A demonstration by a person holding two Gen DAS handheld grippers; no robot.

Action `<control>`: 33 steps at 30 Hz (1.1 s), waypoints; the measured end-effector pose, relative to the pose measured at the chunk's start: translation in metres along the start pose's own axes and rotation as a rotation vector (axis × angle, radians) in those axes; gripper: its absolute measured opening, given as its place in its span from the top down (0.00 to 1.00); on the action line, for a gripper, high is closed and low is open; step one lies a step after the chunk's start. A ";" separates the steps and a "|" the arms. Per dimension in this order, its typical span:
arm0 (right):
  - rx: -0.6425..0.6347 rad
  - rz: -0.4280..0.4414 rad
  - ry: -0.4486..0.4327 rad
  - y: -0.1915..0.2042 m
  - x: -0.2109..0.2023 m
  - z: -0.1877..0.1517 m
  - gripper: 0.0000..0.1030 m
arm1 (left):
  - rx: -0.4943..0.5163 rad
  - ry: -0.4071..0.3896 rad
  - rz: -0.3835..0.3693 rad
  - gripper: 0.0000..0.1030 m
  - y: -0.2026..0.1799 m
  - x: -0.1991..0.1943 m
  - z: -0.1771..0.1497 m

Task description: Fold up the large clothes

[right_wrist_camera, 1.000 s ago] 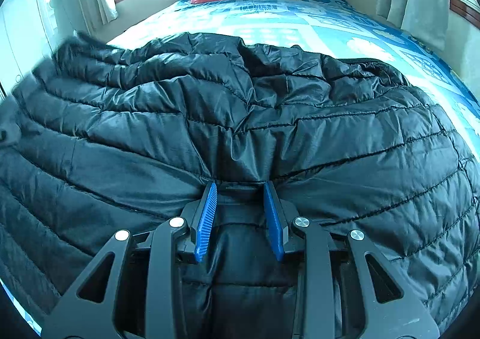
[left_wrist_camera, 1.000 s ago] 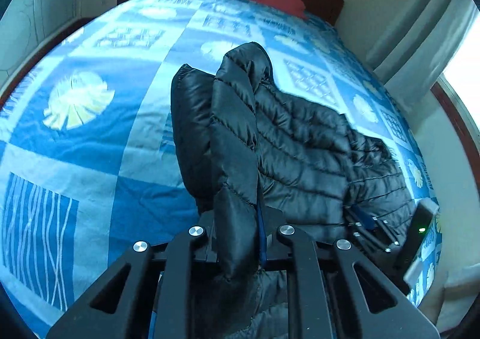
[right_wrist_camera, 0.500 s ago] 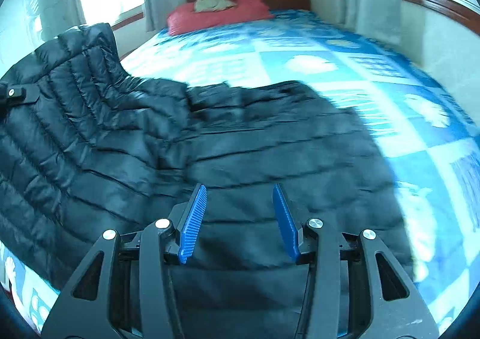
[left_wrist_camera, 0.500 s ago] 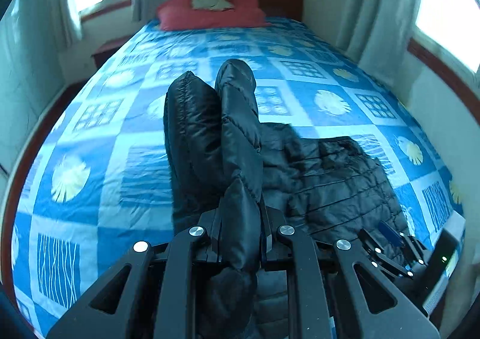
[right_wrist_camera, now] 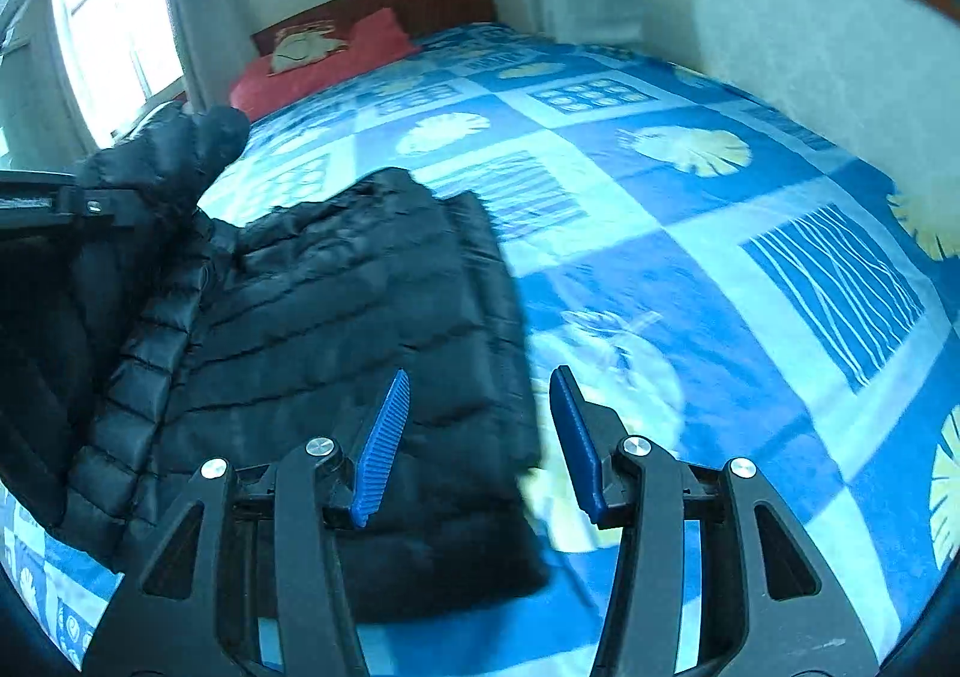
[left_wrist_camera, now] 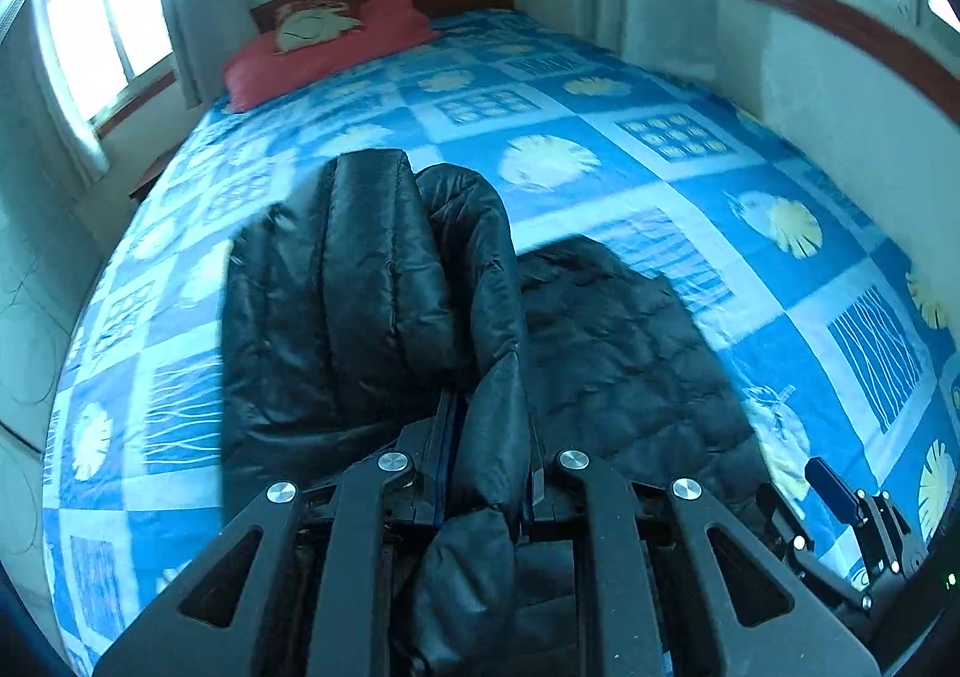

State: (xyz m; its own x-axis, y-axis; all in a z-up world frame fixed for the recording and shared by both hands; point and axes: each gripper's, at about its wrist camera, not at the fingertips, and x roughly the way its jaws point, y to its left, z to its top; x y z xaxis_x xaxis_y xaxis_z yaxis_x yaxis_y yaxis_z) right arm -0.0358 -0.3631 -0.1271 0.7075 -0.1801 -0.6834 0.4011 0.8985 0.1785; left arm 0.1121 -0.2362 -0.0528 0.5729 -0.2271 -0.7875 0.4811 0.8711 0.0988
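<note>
Left wrist: fingers clamp black jacket; right fingers wide, empty.

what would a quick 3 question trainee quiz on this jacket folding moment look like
1. True or false: the right gripper is open and holds nothing.
2. What does the left gripper clamp? A) red pillow B) black puffer jacket C) curtain
3. Fill in: the jacket's flat part lies on the blue patterned ____.

Key: 1 true. 2 B, a raised fold of the black puffer jacket. 3 bedspread.
</note>
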 end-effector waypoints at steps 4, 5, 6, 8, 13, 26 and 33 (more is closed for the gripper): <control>0.029 -0.034 0.013 -0.023 0.001 -0.005 0.52 | 0.053 0.029 -0.008 0.85 -0.043 0.022 -0.005; 0.035 -0.038 0.018 -0.028 0.003 -0.005 0.52 | 0.062 0.042 -0.019 0.85 -0.052 0.029 -0.009; 0.041 -0.049 0.025 -0.033 0.005 -0.007 0.52 | 0.066 0.056 -0.031 0.85 -0.059 0.035 -0.012; 0.043 -0.069 0.031 -0.041 0.007 -0.008 0.52 | 0.062 0.076 -0.046 0.85 -0.069 0.045 -0.017; 0.059 -0.094 0.044 -0.057 0.012 -0.012 0.52 | 0.081 0.056 -0.012 0.85 -0.086 0.054 -0.032; 0.081 -0.122 0.059 -0.072 0.014 -0.012 0.50 | 0.068 -0.059 -0.157 0.58 -0.111 -0.020 -0.029; 0.047 -0.128 0.034 -0.061 0.000 -0.007 0.50 | 0.057 -0.129 -0.201 0.58 -0.099 -0.066 -0.032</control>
State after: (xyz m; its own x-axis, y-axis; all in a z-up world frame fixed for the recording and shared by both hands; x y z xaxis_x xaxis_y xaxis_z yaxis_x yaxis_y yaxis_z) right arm -0.0646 -0.4153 -0.1426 0.6288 -0.2773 -0.7264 0.5139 0.8493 0.1206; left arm 0.0055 -0.2931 -0.0303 0.5404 -0.4502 -0.7108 0.6285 0.7776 -0.0146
